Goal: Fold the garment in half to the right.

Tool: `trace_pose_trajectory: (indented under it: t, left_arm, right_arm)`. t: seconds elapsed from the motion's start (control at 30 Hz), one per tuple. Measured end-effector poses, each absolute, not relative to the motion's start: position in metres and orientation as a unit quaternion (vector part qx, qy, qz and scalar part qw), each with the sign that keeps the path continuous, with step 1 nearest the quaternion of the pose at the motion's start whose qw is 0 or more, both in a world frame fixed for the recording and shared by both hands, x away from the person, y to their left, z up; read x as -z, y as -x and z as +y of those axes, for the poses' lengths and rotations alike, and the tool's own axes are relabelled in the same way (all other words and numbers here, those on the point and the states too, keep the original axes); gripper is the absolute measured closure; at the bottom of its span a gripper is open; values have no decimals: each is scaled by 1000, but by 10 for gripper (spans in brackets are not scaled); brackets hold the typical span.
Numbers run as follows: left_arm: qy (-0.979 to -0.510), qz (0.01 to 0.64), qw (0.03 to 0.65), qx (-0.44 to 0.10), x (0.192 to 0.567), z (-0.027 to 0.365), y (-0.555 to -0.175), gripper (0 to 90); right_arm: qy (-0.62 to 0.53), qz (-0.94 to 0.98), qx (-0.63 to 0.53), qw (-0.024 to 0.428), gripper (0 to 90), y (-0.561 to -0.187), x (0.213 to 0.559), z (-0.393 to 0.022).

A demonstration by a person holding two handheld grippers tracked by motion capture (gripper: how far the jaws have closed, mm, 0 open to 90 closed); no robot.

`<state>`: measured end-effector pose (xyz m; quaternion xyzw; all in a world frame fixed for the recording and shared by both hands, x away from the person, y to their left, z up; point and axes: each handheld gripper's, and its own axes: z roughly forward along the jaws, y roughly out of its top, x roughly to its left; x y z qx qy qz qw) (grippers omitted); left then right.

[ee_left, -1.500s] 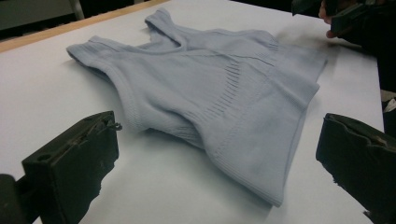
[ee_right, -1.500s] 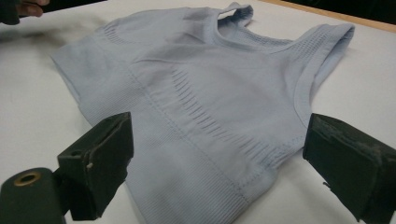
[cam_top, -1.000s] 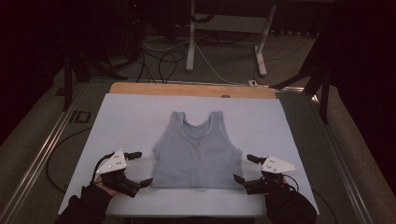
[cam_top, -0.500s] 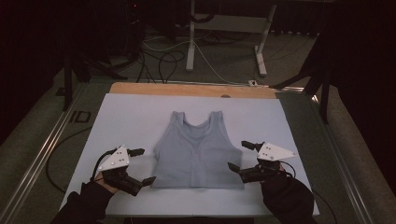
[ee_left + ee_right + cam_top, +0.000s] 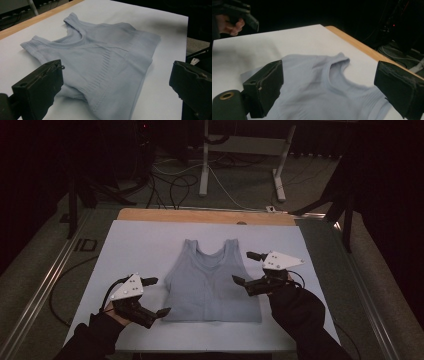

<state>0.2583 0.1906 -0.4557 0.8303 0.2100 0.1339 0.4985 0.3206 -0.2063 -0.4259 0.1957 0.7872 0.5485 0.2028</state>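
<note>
top (image 5: 212, 282) flat; both grippers wide, empty

Pale blue-grey tank top (image 5: 212, 282), laid out flat

It's spread face-up on the white counter (image 5: 140, 245), straps pointing to the far edge, hem toward the near one. Ribbed knit with banded stripes across the chest and a wide hem band, a few soft wrinkles.

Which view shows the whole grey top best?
High view: the grey top lies flat, whole outline visible. Left gripper view shows its ribbed weave close up; right gripper view shows the neckline, with the hem end cut off.
</note>
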Motion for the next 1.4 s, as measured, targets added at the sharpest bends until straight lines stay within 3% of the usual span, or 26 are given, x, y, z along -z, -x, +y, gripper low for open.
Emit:
trace_pose_trajectory:
  t: [0.73, 1.4]
  left_arm:
    - [-832, 249, 470, -156, 447, 169, -256, 4]
    - [-838, 303, 411, -191, 464, 150, -253, 5]
  right_arm:
    - [-178, 800, -544, 181, 87, -374, 409, -159]
    - [-184, 814, -527, 163, 87, -415, 419, -120]
